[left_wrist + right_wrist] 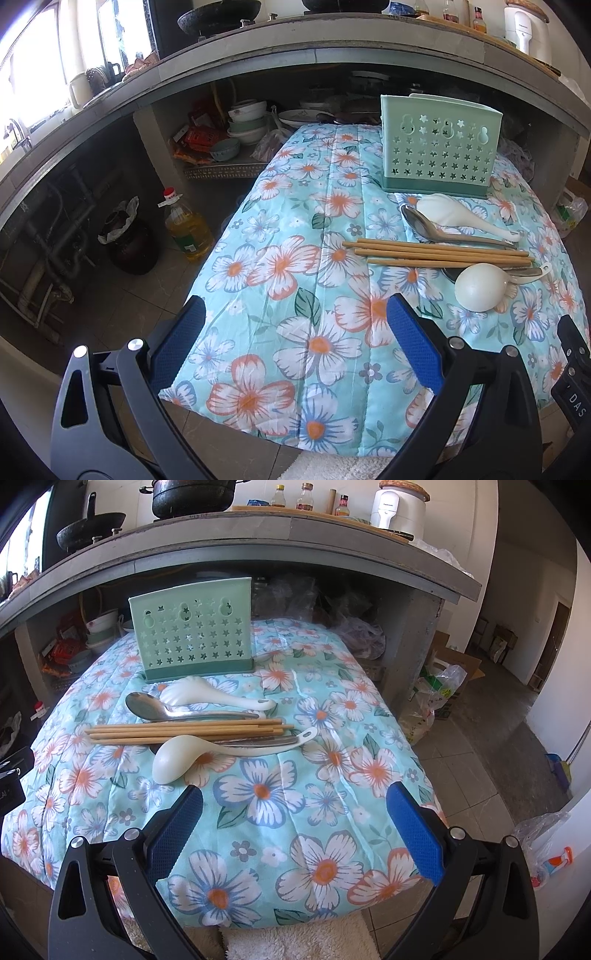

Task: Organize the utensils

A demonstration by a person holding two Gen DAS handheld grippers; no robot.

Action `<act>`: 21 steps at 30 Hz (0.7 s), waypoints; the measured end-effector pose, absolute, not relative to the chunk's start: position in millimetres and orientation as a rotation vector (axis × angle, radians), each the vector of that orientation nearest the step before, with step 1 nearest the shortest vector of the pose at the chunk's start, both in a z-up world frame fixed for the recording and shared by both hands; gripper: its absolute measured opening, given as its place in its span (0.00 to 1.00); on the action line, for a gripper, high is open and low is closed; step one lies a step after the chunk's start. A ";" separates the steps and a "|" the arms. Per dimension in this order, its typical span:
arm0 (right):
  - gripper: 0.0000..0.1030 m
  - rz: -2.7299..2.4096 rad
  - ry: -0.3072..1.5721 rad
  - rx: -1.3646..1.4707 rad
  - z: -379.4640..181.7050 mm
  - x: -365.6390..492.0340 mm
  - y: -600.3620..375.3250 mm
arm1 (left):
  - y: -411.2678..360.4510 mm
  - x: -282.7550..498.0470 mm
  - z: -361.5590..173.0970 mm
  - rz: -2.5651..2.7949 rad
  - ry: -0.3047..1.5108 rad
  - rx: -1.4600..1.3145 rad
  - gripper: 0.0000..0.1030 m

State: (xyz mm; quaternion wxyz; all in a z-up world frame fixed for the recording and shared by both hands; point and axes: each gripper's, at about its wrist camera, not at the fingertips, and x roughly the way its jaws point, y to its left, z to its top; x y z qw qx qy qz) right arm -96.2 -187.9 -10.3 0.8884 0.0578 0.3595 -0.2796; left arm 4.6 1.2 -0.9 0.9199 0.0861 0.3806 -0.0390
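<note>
A mint-green utensil holder (439, 147) (194, 635) with star cut-outs stands upright at the far end of a floral cloth (295, 258) (295, 775). In front of it lie a white rice paddle (461, 216) (218, 696), a metal spoon (424, 223) (147, 705), several wooden chopsticks (436, 253) (184, 731), and a white ladle (478, 286) (173, 760) over another metal utensil (258, 743). My left gripper (295, 317) is open near the cloth's front left, holding nothing. My right gripper (295, 805) is open too, just short of the ladle.
A concrete counter (295, 542) overhangs the far end, with pots and bottles on top. Bowls and packets (240, 129) fill the shelf under it. An oil bottle (188, 229) and a dark jar (129, 247) stand on the floor at left. Plastic bags (436, 694) sit at right.
</note>
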 end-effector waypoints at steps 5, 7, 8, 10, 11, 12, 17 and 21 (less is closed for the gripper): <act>0.94 -0.581 0.748 0.121 -9.6 -96.5 -187.7 | -1.5 3.8 -2.9 -0.088 0.782 0.181 0.92; 0.94 -0.581 0.748 0.120 -9.5 -96.7 -187.7 | -1.6 3.8 -2.9 -0.085 0.782 0.179 0.92; 0.94 -0.581 0.748 0.121 -9.5 -96.8 -187.8 | -1.4 4.1 -2.8 -0.084 0.783 0.178 0.92; 0.94 -0.581 0.748 0.121 -9.6 -96.6 -187.7 | -1.1 4.2 -2.7 -0.084 0.783 0.178 0.92; 0.94 -0.581 0.748 0.120 -9.7 -96.4 -187.7 | -1.3 4.2 -2.7 -0.084 0.783 0.178 0.92; 0.94 -0.581 0.748 0.120 -9.7 -96.3 -187.7 | -1.7 4.1 -2.6 -0.084 0.783 0.179 0.92; 0.94 -0.582 0.748 0.121 -9.7 -96.3 -187.4 | -0.8 4.1 -2.7 -0.086 0.783 0.178 0.92; 0.94 -0.581 0.748 0.121 -9.7 -96.1 -187.3 | -1.1 4.2 -2.4 -0.085 0.782 0.177 0.92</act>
